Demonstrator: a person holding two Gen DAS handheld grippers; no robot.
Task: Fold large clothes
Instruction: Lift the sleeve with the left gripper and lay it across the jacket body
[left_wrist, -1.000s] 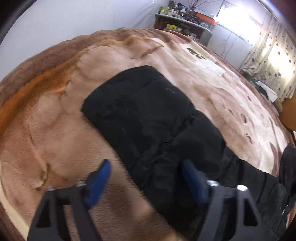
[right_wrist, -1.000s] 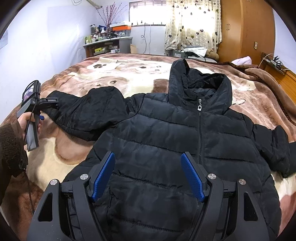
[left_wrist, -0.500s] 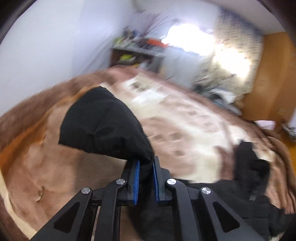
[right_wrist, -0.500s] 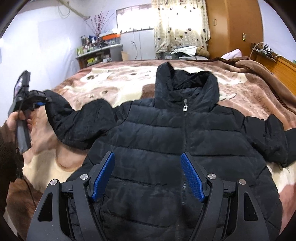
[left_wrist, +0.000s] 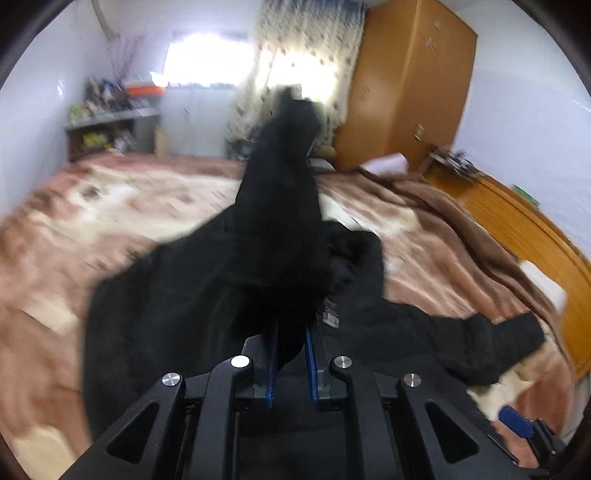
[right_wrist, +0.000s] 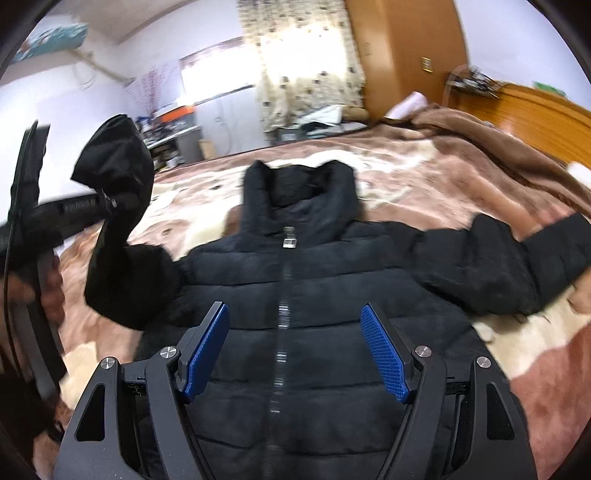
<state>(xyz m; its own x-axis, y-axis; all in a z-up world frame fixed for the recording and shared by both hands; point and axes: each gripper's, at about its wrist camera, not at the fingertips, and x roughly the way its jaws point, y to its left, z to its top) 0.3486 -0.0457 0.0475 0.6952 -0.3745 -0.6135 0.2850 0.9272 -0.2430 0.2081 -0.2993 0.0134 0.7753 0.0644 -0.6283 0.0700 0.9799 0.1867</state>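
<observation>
Two grippers at work over black puffer jacket (right_wrist: 295, 306), spread front-up on plush brown blanket (right_wrist: 424, 173), hood toward far side, zipper done up. Left gripper (left_wrist: 290, 356) pinched tight on cuff end of left sleeve (right_wrist: 118, 229); sleeve hoisted clear of blanket, hanging limp from the blue pads (left_wrist: 271, 363). Right gripper (right_wrist: 295, 354) spread wide, nothing between its pads, hovering above lower chest near the zipper line. Right sleeve (right_wrist: 517, 269) flat, stretched out to the right.

Handling, by judgement: soft, padded, light for its bulk; shell probably slick, so liable to slide in a shallow bite. Springy fill, folds likely to puff back open. Best holds: cuffs, hem corners, shoulder seams, where fabric doubles up. Sleeve across chest looks like the step in hand.
</observation>
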